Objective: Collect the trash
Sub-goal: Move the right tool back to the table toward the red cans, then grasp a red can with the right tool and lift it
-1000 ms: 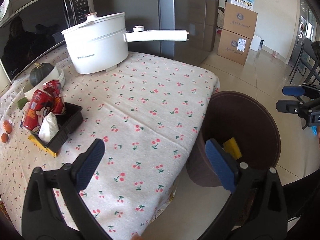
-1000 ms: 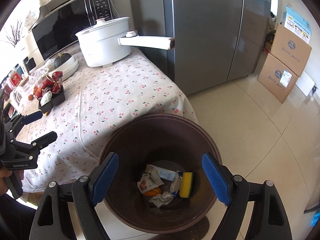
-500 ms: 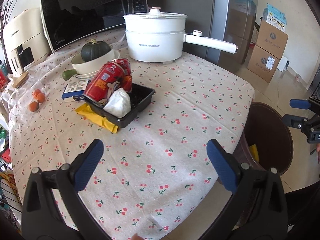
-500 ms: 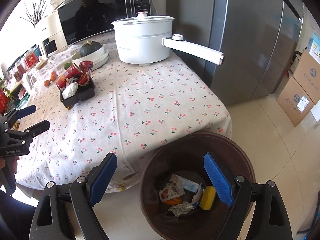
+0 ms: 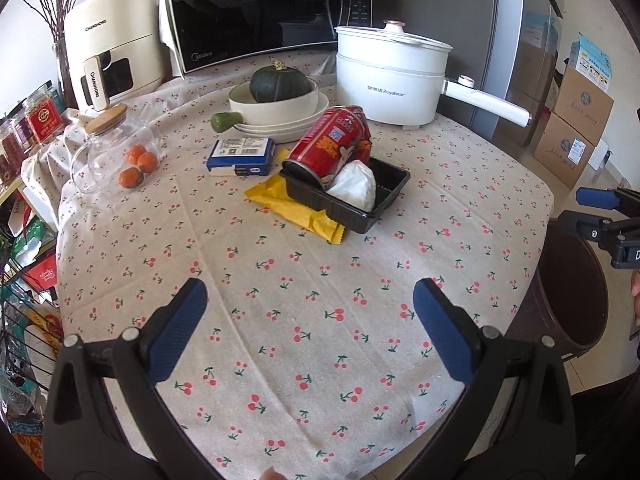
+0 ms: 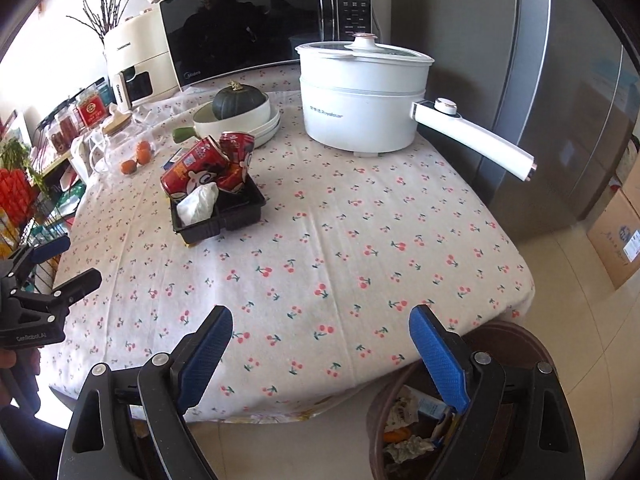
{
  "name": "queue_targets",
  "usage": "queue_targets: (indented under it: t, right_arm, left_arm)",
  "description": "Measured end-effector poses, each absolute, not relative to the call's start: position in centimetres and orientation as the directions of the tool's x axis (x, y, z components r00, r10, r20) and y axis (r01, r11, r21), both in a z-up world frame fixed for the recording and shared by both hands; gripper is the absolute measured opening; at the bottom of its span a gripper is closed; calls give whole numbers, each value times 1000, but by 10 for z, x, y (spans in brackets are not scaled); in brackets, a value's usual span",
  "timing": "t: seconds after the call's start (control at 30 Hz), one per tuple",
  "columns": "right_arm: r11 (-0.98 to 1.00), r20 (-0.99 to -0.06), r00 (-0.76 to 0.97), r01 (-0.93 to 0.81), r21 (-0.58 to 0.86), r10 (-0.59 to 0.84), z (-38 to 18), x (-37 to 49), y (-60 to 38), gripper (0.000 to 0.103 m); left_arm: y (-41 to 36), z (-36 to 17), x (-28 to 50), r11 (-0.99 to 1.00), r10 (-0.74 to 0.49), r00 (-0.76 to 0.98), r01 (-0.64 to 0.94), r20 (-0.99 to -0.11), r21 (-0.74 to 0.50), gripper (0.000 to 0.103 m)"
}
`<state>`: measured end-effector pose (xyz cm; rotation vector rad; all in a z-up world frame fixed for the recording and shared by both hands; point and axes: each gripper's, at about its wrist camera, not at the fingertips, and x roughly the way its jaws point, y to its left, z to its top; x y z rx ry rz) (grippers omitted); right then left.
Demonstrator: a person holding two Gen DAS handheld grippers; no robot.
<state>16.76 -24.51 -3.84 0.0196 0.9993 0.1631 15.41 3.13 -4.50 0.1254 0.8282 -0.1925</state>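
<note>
Both grippers — left gripper (image 5: 310,326), right gripper (image 6: 322,344) — are hovering wide open and empty, well short of the black tray (image 5: 384,196) on the table.

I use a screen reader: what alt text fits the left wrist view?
Open tongs hover empty over a cherry-print tablecloth. Farther back, a black tray holds red cans and crumpled tissue.

Both grippers hang angled downward, side by side and well apart. The left gripper (image 5: 310,330) has its blue pads spread wide with nothing between them. The right gripper (image 6: 326,350) is spread wide too, its jaws having just been opening, nothing caught between its pads either.
</note>
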Motion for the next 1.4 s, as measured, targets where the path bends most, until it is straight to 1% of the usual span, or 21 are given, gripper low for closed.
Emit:
queue_targets:
  t: [0.27, 0.67, 0.73, 0.87, 1.0, 1.07, 1.13, 1.23, 1.3, 1.37, 1.4]
  right_arm:
    - [978, -827, 527, -166, 127, 197, -45, 200, -195, 92]
    - [971, -826, 517, -185, 150, 226, -63, 253, -145, 92]
    - [970, -821, 520, -175, 167, 235, -61, 264, -140, 92]
    - [954, -805, 513, -149, 259, 298, -59, 289, -126, 92]
    - [935, -802, 483, -140, 326, 352, -66, 314, -99, 91]
    - [937, -810, 473, -130, 325, 347, -73, 326, -87, 90]
    - [949, -827, 468, -106, 298, 312, -81, 336, -78, 90]
    - [955, -843, 456, -53, 293, 284, -92, 351, -74, 87]
    - [952, -846, 454, -18, 306, 280, -97, 357, -75, 81]
    - [953, -847, 457, 0, 305, 271, -98, 360, -77, 70]
    - [949, -845, 455, -5, 315, 283, -97, 361, -78, 68]
  left_arm:
    - [79, -48, 154, 990, -35, 667, 127, -744, 67, 102]
    - [125, -53, 170, 1000, 25, 638, -19, -770, 16, 102]
    - [129, -56, 174, 999, 36, 631, -33, -775, 20, 102]
    - [134, -57, 180, 998, 67, 637, -45, -768, 50, 102]
    - [142, -58, 184, 997, 69, 633, -62, -771, 39, 102]
    - [144, -59, 185, 998, 63, 629, -63, -775, 30, 102]
    - [146, -60, 184, 998, 60, 626, -58, -777, 31, 102]
    - [147, -61, 184, 998, 68, 627, -49, -776, 48, 102]
    - [149, -62, 185, 998, 69, 626, -50, -777, 48, 102]
    - [151, -63, 186, 998, 66, 622, -56, -780, 40, 102]
    - [151, -64, 187, 998, 65, 620, -59, -782, 37, 102]
